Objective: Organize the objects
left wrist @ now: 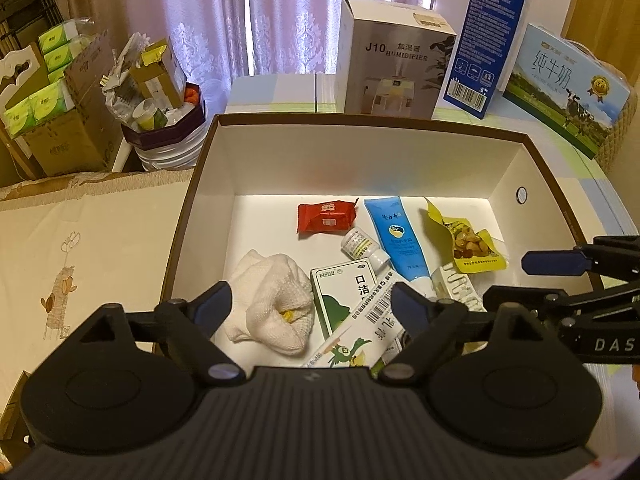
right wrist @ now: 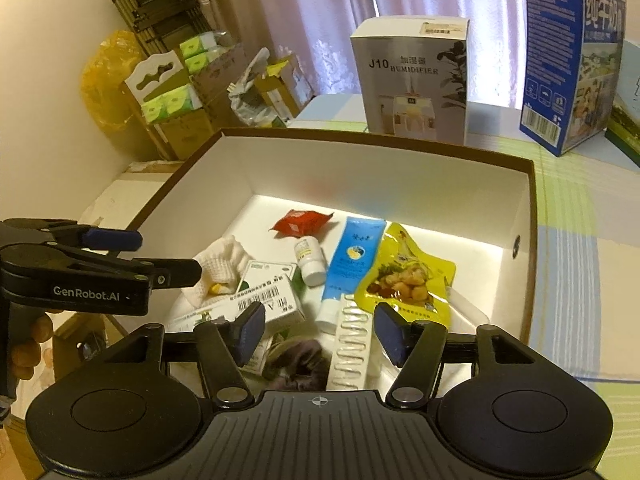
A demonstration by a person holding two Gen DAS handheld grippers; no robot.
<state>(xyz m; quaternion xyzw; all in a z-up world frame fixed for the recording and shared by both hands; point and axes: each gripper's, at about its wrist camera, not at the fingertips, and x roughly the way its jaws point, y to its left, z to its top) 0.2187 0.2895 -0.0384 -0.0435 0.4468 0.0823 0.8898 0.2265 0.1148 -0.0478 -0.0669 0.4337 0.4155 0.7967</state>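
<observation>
1. A shallow cardboard box with brown outer walls and a white inside point(left wrist: 224, 216) sits on the pale checked surface point(right wrist: 568, 208) and holds everything being organized: a red foil snack packet point(left wrist: 327, 216), a small white pill bottle point(left wrist: 362, 248), a blue-and-white tube point(left wrist: 400, 240), a yellow snack pouch with a clear window point(left wrist: 468, 240), a crumpled white mesh cloth point(left wrist: 276, 300), a green-and-white carton point(left wrist: 344, 300) and a long white barcoded carton point(left wrist: 360, 328) lying tilted across it.
2. Only the right wrist view shows a white ridged blister strip point(right wrist: 350, 352) and a dark purple fuzzy item point(right wrist: 298, 364) at the near end of the box.
3. The left gripper point(left wrist: 310, 300) hovers over the cloth and cartons, its jaws spread apart and empty. The right gripper point(right wrist: 320, 330) hangs above the blister strip, jaws likewise apart, holding nothing.
4. Behind the box stand a white carton reading "J10 HUMIDIFIER" point(left wrist: 394, 56), a tall blue printed box point(left wrist: 486, 40) and a milk carton with a cow picture point(left wrist: 568, 88). The grippers' sides read "GenRobot.AI" and "DAS".
</observation>
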